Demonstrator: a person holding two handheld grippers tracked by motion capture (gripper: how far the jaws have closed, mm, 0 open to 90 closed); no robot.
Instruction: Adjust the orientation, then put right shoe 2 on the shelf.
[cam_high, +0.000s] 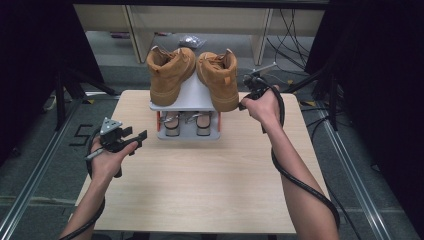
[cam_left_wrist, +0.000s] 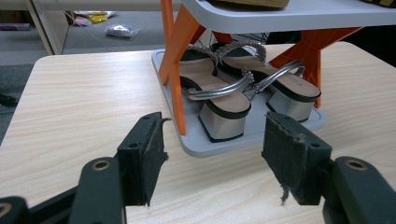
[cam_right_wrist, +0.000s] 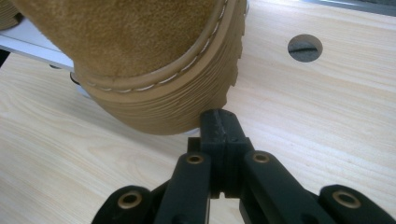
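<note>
Left hand (cam_high: 107, 157): reaching in from the table's 7 o'clock edge, forearm angling up from the bottom, palm wrapped around the tool's handle.
Left gripper (cam_high: 136, 137): hovering over the wooden table (cam_high: 200, 190) with jaws spread wide and nothing between them; in the left gripper view (cam_left_wrist: 212, 154) its black pads are framing the rack's lower corner without touching it.
Shoe rack (cam_high: 186, 97): standing at the table's 12 o'clock side, grey shelves on orange cross-braces (cam_left_wrist: 180, 51).
Silver sandals (cam_left_wrist: 224, 95): sitting side by side on the rack's bottom tray (cam_left_wrist: 205, 147), block heels facing the left gripper.
Left tan boot (cam_high: 169, 75): resting on the top shelf, toe pointing toward the person.
Right tan boot (cam_high: 220, 80): lying beside it on the same shelf, its toe overhanging the shelf's front right corner.
Right hand (cam_high: 262, 107): stretching forward at the rack's 3 o'clock, forearm running long from the bottom right, cable looping around it.
Right gripper (cam_right_wrist: 219, 123): jaws pressed fully together, gripping nothing, tips sitting just beside the ribbed sole of the right tan boot; whether they are touching it is unclear.
</note>
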